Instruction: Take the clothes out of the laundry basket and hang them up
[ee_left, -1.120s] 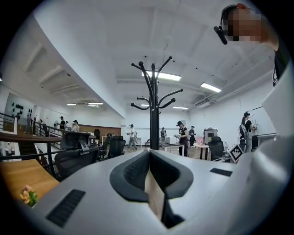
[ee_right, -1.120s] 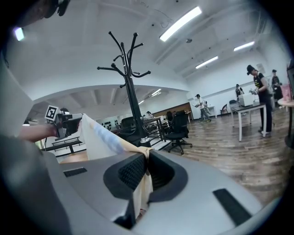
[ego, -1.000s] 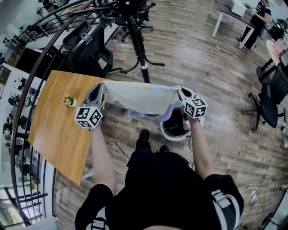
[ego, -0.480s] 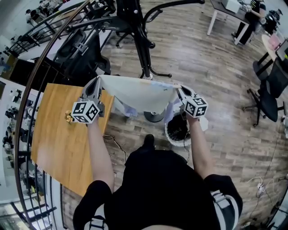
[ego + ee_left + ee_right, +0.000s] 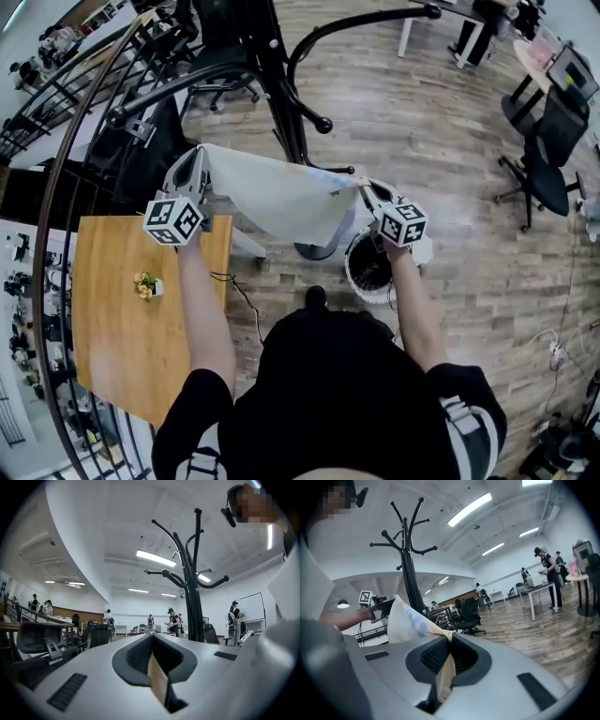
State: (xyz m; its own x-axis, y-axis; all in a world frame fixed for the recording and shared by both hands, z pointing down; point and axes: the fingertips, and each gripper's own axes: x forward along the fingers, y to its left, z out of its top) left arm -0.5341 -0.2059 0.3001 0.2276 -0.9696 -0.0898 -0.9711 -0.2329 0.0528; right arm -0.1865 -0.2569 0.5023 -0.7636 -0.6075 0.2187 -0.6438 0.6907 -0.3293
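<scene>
A pale cloth garment (image 5: 281, 192) with faint blue marks hangs stretched between my two grippers at chest height. My left gripper (image 5: 200, 155) is shut on its left edge, and a strip of the cloth (image 5: 158, 681) shows pinched between the jaws (image 5: 151, 637). My right gripper (image 5: 364, 185) is shut on the right edge; the cloth (image 5: 405, 618) rises out of its jaws (image 5: 451, 637) toward the left. The black coat stand (image 5: 281, 84) stands just beyond the garment, with its hooks (image 5: 192, 588) (image 5: 410, 569) ahead of both grippers. The white round laundry basket (image 5: 368, 267) sits on the floor below my right hand.
A wooden table (image 5: 112, 319) with a small flower pot (image 5: 144, 285) is at the lower left. A black railing (image 5: 56, 187) curves along the left. Black office chairs (image 5: 544, 159) stand at the right. People and desks (image 5: 543, 573) are far back.
Both grippers have carried the stretched garment forward, toward the coat stand, the left one farther. The table now lies lower and behind the left hand. Both grips are unchanged.
</scene>
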